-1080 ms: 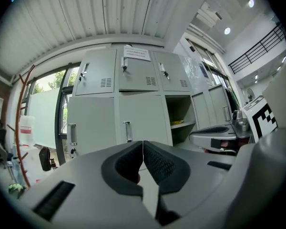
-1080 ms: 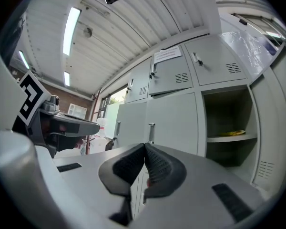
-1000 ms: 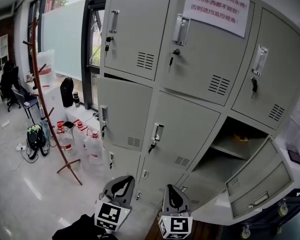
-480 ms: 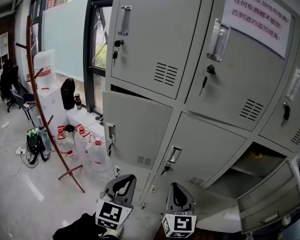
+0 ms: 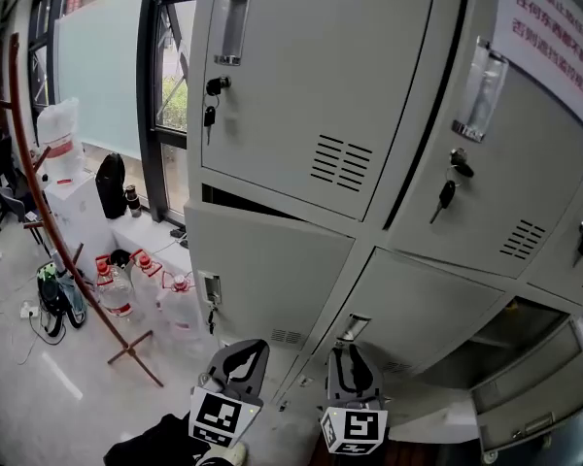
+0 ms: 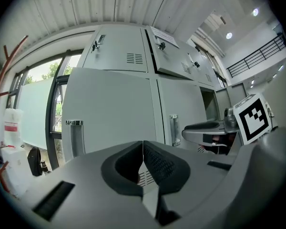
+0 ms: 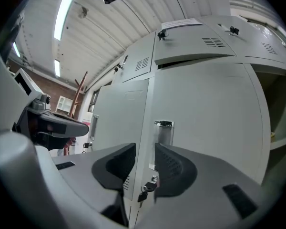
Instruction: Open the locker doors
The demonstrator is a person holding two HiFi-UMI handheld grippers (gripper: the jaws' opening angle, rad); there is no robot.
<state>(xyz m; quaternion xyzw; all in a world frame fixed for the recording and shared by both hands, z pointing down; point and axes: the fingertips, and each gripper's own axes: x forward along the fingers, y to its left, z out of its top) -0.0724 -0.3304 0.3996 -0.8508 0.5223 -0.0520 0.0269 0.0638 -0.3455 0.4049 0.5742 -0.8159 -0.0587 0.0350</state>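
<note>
Right gripper point(image 7: 145, 163): jaws just been opening, now narrow gap, nothing between pads. Recessed handle point(image 7: 163, 131) of middle-row locker door point(image 7: 205, 128) straight ahead at 12 o'clock through gap, key point(image 7: 145, 191) hanging just below it. Left gripper point(image 6: 143, 159): jaws together, empty, facing neighbouring door point(image 6: 109, 113). Head view: both grippers low at 6 o'clock, neither touching any door. Top-row doors point(image 5: 311, 85) at 12 o'clock closed, keys in locks. Open door point(image 5: 534, 396) at 4 o'clock, swung outward.
</note>
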